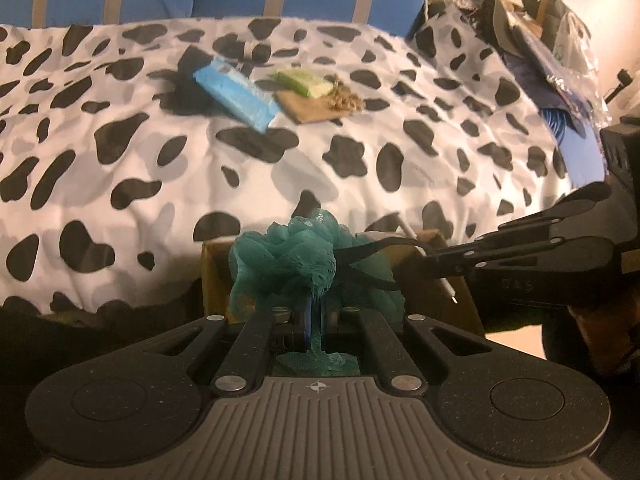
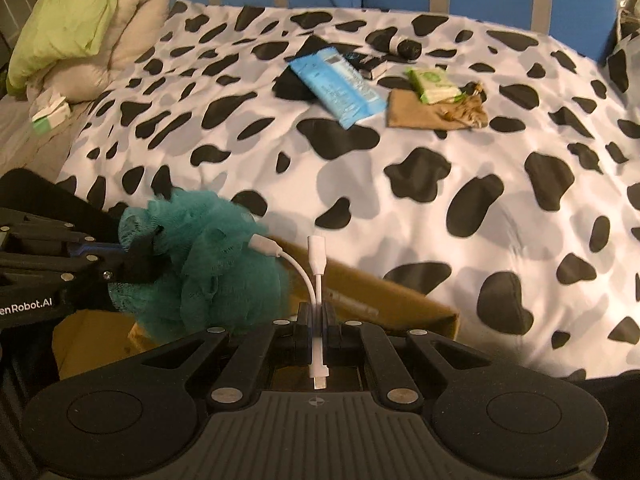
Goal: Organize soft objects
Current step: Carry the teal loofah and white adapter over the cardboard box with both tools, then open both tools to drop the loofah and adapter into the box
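Observation:
My left gripper [image 1: 316, 304] is shut on a teal mesh bath pouf [image 1: 288, 256], which bunches up above its fingers. In the right wrist view the same pouf [image 2: 216, 272] hangs at the left, with the left gripper [image 2: 154, 248] clamped into it. My right gripper [image 2: 318, 312] is shut on a short white cable adapter [image 2: 316, 272] whose two plug ends stick up in a loop. From the left wrist view the right gripper [image 1: 348, 266] reaches in from the right, close beside the pouf. Both grippers hover over an open cardboard box [image 2: 400, 300] at the bed's near edge.
A cow-print blanket [image 2: 400, 200] covers the bed. Farther back lie a blue wipes pack [image 2: 338, 84], a green pack [image 2: 434, 84], a brown pouch [image 2: 416, 114] and small black items [image 2: 400, 46]. A green pillow [image 2: 68, 12] sits far left; bags clutter the far right [image 1: 560, 48].

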